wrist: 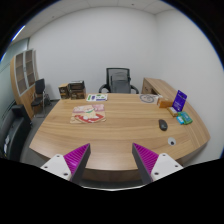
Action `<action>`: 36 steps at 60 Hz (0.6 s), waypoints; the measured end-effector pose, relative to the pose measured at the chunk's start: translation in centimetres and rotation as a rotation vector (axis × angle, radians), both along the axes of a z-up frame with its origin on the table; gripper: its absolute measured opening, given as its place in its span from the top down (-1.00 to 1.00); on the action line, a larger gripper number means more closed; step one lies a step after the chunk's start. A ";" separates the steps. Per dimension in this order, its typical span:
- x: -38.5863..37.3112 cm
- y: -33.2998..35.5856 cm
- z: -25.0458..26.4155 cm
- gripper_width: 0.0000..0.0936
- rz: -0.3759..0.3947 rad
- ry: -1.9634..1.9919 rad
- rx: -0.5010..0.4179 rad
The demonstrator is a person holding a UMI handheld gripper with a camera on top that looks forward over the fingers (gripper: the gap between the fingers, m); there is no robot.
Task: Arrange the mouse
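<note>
A dark mouse (163, 126) lies on the right part of the wooden conference table (115, 135), far beyond my fingers and to their right. My gripper (112, 160) hovers over the table's near edge, open, with nothing between its purple pads (76, 156). The two fingers stand wide apart, each showing its pad's inner face.
Papers and booklets (88, 117) lie on the table's left part. A purple sign (179, 99), a teal box (184, 118) and a small white object (172, 142) sit at the right. Office chairs (119, 80) stand behind the table; a shelf (25, 72) is at left.
</note>
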State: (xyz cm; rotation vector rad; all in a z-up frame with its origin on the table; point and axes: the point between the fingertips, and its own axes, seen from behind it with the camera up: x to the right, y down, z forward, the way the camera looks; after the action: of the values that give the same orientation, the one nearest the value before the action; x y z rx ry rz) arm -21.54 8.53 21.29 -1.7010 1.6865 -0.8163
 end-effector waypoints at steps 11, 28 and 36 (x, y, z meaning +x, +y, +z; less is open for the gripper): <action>-0.1 -0.2 0.0 -0.85 0.000 0.001 -0.004; -0.7 -3.1 -0.1 -0.85 -0.016 0.010 -0.010; -1.1 -6.4 0.2 -0.86 -0.039 -0.004 -0.020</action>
State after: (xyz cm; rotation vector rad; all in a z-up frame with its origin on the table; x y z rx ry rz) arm -22.61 2.10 21.45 -1.6833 1.7197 -0.8568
